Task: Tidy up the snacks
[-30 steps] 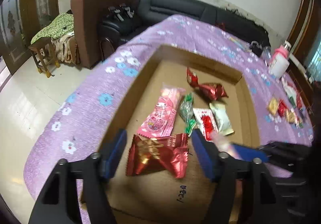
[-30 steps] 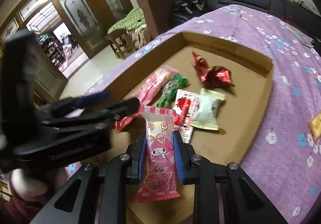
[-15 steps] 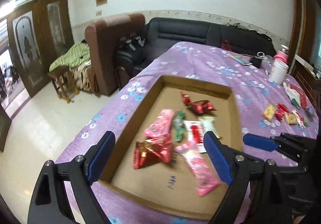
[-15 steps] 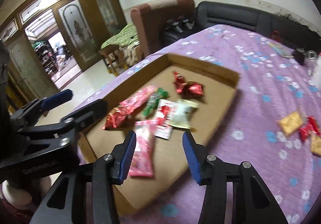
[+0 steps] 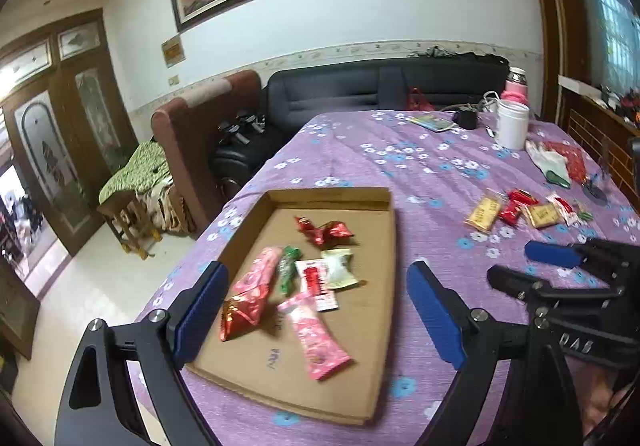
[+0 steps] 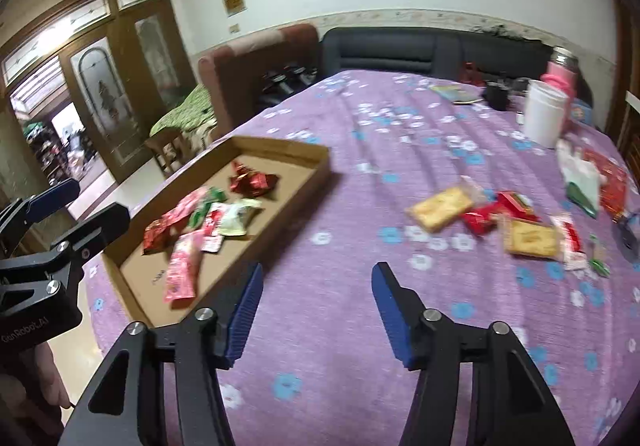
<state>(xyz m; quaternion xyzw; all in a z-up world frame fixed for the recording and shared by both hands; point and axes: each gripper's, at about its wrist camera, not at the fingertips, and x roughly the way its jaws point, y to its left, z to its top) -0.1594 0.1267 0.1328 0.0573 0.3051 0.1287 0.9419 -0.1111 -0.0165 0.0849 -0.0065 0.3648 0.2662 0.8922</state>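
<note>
Purple floral tablecloth beneath both claws, left claw spread empty, right claw empty, opening.

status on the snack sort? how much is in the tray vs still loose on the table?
Done: seven snacks lie in the cardboard tray. In hand: nothing; left gripper open, right gripper opening, empty. Left: the loose packets on the purple tablecloth.

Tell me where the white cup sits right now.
The white cup stands upright at the far right of the purple-clothed table in the right wrist view, just in front of a pink bottle and beyond the loose snacks.
</note>
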